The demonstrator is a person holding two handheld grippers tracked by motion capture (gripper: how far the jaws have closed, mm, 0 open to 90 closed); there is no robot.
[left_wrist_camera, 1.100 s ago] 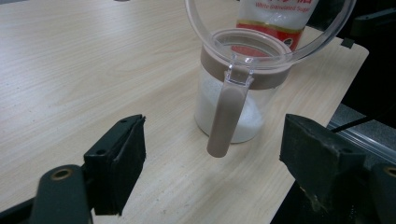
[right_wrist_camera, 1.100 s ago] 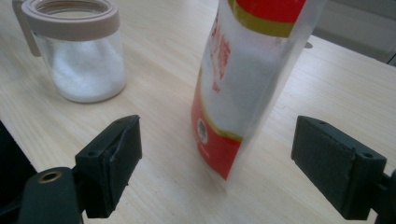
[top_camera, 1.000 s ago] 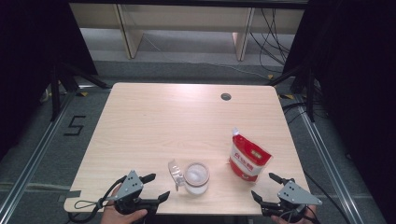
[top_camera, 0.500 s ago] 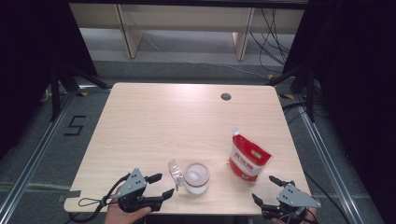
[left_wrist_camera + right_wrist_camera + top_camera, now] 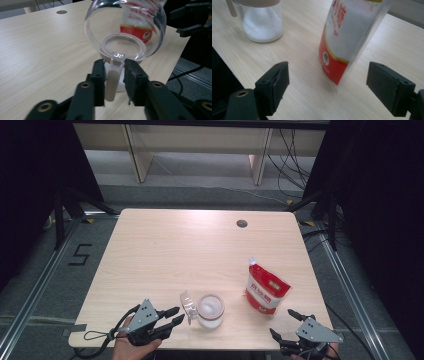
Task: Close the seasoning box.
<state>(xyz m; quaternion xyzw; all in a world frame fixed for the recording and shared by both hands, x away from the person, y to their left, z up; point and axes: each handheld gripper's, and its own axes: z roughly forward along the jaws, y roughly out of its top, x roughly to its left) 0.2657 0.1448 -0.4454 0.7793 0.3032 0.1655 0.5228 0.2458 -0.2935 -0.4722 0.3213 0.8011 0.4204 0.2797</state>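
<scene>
Your left gripper (image 5: 113, 82) has just been closing, and its two black jaws now stand close on either side of the hinge tab of a clear flip lid (image 5: 125, 27); whether the pads press it, I cannot tell. That lid stands open on a small jar (image 5: 210, 310) of white grains near the table's (image 5: 175, 245) front edge. Your right gripper (image 5: 327, 82) has its jaws wide apart, holding nothing, facing a red and white pouch (image 5: 347, 37) that stands upright just beyond them.

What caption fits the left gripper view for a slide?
Left claw closing around the tab of the jar's flipped-open clear lid; red pouch behind.
</scene>
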